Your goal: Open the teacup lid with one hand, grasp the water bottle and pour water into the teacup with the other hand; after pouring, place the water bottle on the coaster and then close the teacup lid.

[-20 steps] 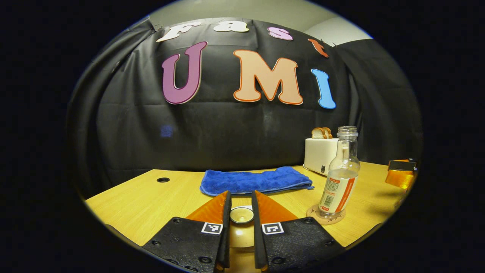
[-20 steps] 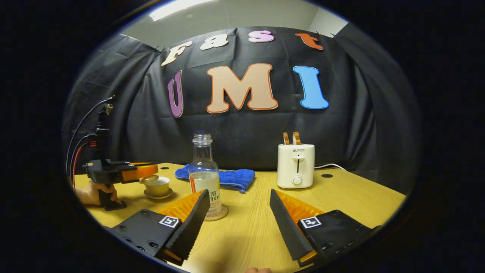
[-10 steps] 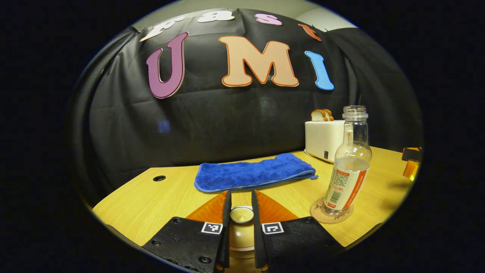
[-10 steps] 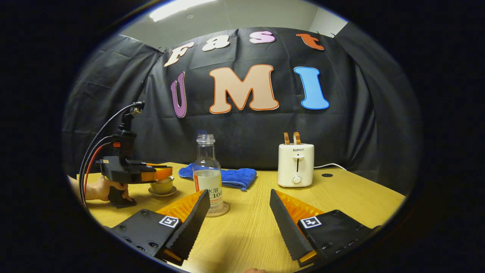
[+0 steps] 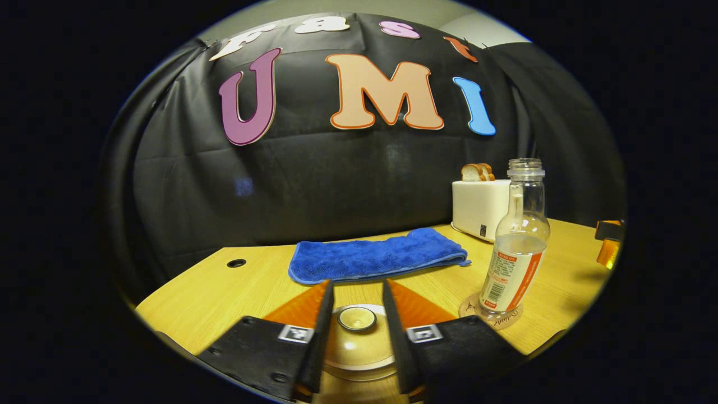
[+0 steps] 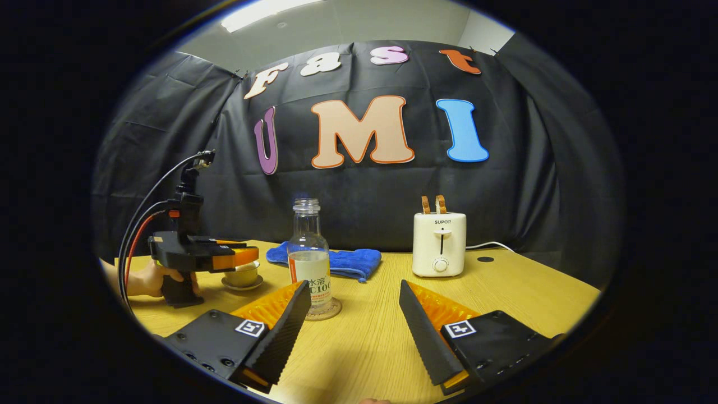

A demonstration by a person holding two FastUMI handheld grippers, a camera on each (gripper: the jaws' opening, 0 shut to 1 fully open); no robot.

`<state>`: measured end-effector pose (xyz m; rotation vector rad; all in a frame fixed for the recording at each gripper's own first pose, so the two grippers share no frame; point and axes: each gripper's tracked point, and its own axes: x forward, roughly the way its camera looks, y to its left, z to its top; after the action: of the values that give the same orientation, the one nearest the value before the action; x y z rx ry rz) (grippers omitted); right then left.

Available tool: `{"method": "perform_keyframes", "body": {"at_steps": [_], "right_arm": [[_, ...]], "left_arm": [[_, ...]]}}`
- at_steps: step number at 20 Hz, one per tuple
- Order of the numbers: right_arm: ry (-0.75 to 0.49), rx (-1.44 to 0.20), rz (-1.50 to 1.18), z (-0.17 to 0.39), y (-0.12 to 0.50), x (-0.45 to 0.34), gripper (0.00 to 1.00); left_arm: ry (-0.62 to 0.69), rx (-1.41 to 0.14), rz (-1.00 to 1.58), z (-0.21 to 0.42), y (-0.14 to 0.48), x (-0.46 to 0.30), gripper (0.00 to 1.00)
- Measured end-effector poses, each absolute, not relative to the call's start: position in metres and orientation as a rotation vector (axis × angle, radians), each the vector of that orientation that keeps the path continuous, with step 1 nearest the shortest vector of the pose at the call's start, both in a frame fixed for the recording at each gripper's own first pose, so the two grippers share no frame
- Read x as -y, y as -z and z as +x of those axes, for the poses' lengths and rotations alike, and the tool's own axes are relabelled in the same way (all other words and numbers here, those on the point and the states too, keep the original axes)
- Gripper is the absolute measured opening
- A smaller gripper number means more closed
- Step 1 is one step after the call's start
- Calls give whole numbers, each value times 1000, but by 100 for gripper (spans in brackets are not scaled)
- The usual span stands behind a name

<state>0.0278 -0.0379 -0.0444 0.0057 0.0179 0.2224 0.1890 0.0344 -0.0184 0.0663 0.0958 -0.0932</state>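
In the left gripper view, the left gripper (image 5: 356, 303) is sitting low over the teacup lid (image 5: 357, 342), its two fingers standing slightly apart on either side of the lid's round knob (image 5: 357, 318) with a small gap on each side, so it is gripping nothing. The lid is lying flat on the teacup. In the right gripper view, that same gripper is showing farther off at the left, a hand (image 6: 147, 278) holding its handle and cables rising from its top, while it is hovering just above the teacup (image 6: 243, 275), which is standing on a saucer (image 6: 242, 285) on the desk (image 6: 364, 348).

The water bottle (image 6: 310, 264) is standing upright and uncapped on the round coaster (image 6: 324, 311), partly filled with clear water. In the left gripper view the bottle (image 5: 516, 247) is sitting to the right of the lid on the coaster (image 5: 470, 310).

The right gripper (image 6: 354, 314) is hanging over the desk with its fingers spread wide and empty, the bottle showing just behind its left finger; whether they are touching cannot be told.

A folded blue towel (image 5: 376, 259) is lying behind the teacup, and a white toaster (image 6: 439, 244) with two slices of bread (image 6: 431, 204) sticking up is standing near the black backdrop.
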Motion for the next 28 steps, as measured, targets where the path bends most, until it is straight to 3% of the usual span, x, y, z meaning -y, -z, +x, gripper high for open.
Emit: {"method": "perform_keyframes", "body": {"at_steps": [2, 3, 4, 5, 6, 7, 8, 11, 15, 16, 20, 21, 23, 24, 28], "right_arm": [[-221, -18, 5, 28, 45, 38, 99], [-218, -18, 5, 28, 45, 39, 99], [-217, -18, 5, 29, 44, 40, 94], [-217, -18, 4, 28, 45, 39, 94], [-215, -18, 5, 29, 45, 40, 99], [-212, -18, 4, 29, 45, 40, 94], [-203, -18, 3, 29, 45, 42, 99], [-181, -16, 2, 28, 46, 46, 99], [-140, -13, 1, 21, 44, 50, 99], [-132, -12, 1, 17, 44, 49, 94], [-87, -13, -2, 2, 43, 52, 99], [-82, -9, 0, -3, 42, 52, 94], [-88, -9, 0, -14, 42, 48, 99], [-96, -10, 0, -20, 42, 45, 94], [-107, -11, 0, -40, 41, 39, 94]], "left_arm": [[71, -57, 36, 192, 16, -41, 95], [67, -20, 7, 184, 7, -44, 99], [70, 27, -23, 187, -1, -42, 97], [62, -6, 2, 185, 7, -45, 100], [45, -3, 0, 183, 6, -49, 95], [39, 6, -14, 181, 5, -50, 96], [33, -11, -8, 179, 8, -49, 95], [11, -5, -11, 165, 6, -50, 96], [28, 4, -7, 131, 3, -37, 96], [27, 3, -7, 121, 3, -33, 96], [-41, 1, -5, 80, 3, -31, 96], [-52, 4, -3, 71, 2, -29, 96], [-55, 3, -4, 55, 3, -21, 96], [-54, 3, -3, 47, 2, -17, 96], [-80, -2, 0, 16, 3, -7, 96]]}}
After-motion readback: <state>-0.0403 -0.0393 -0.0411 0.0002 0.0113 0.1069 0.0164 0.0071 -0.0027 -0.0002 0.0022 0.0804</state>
